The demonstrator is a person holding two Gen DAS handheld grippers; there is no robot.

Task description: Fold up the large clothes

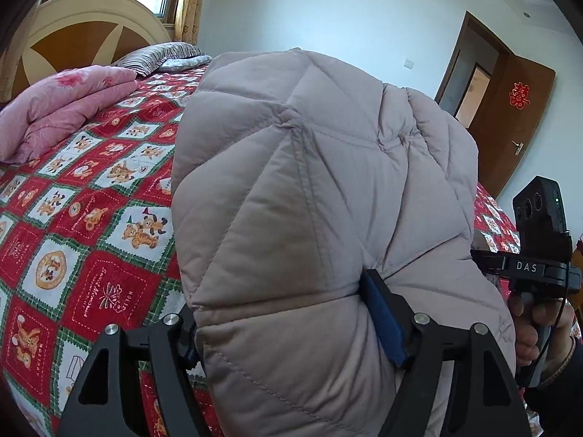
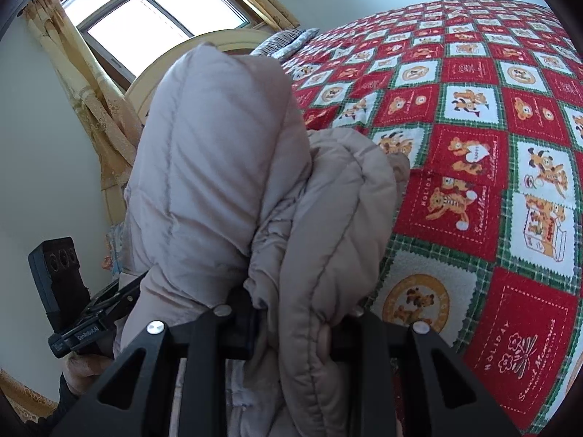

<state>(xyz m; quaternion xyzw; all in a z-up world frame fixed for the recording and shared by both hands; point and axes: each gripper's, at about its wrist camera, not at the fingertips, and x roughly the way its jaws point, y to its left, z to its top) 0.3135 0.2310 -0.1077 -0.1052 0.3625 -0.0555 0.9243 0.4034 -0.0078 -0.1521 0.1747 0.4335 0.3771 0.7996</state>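
Grey puffer jacket [image 1: 328, 182] bunched above red bear-print bedspread [image 1: 91, 218], left gripper [image 1: 291, 313] seemingly pinching a thick fold, right gripper [image 2: 291, 327] clamped on another.

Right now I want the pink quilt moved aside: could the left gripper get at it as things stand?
Probably not yet. The left gripper has the puffy jacket bunched between its fingers, and the folded pink quilt lies well up the bed near the headboard. It would need to drop the jacket first.
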